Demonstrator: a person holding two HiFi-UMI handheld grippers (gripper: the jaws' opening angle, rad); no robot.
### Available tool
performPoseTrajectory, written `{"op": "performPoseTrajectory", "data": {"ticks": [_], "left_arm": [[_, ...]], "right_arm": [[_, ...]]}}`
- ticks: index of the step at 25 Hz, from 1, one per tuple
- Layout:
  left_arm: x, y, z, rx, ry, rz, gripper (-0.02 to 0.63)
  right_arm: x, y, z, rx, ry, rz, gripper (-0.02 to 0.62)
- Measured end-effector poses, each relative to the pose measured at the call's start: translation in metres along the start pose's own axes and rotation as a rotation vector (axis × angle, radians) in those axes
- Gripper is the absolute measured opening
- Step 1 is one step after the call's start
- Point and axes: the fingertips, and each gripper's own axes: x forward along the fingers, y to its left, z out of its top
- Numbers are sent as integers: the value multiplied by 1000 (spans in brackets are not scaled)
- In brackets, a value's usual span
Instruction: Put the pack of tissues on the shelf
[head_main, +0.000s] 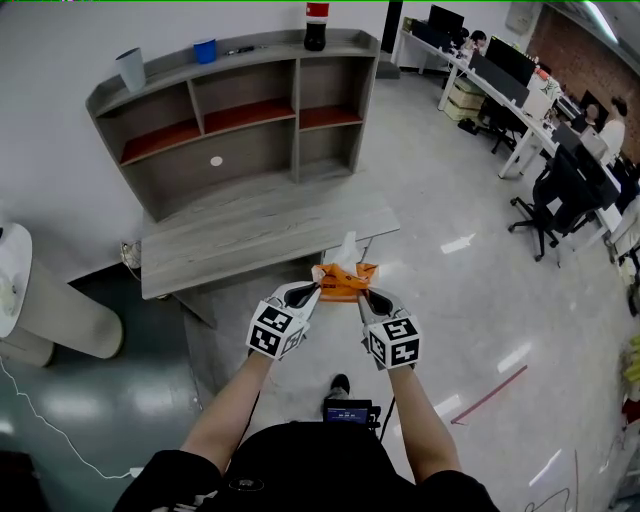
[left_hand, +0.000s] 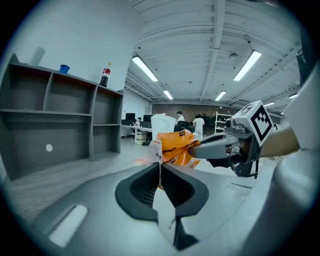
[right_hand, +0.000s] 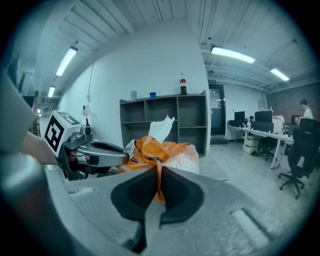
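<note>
An orange pack of tissues (head_main: 344, 279) with a white tissue sticking out of its top hangs in the air between both grippers, in front of the grey table. My left gripper (head_main: 312, 291) is shut on the pack's left wrapper edge (left_hand: 156, 150). My right gripper (head_main: 366, 296) is shut on its right edge (right_hand: 159, 162). The grey shelf (head_main: 240, 120) with red-lined upper compartments stands at the back of the table, well beyond the pack. In the left gripper view the right gripper (left_hand: 197, 149) pinches the pack from the far side.
On top of the shelf stand a grey cup (head_main: 131, 69), a blue cup (head_main: 205, 50) and a cola bottle (head_main: 316, 25). The grey table (head_main: 240, 235) lies ahead. A white round object (head_main: 12, 280) stands at left. Desks, chairs and people fill the right.
</note>
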Motion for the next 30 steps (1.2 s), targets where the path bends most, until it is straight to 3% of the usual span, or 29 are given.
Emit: {"op": "performPoseTrajectory", "data": {"ticks": [17,30], "left_arm": [[100,47,30,-36,24,112,12],[158,52,45,-44,31,165,12]], "right_arm": [[74,-96,24,-10,14,120,6],[98,-156,31,-32,12,182,6]]}}
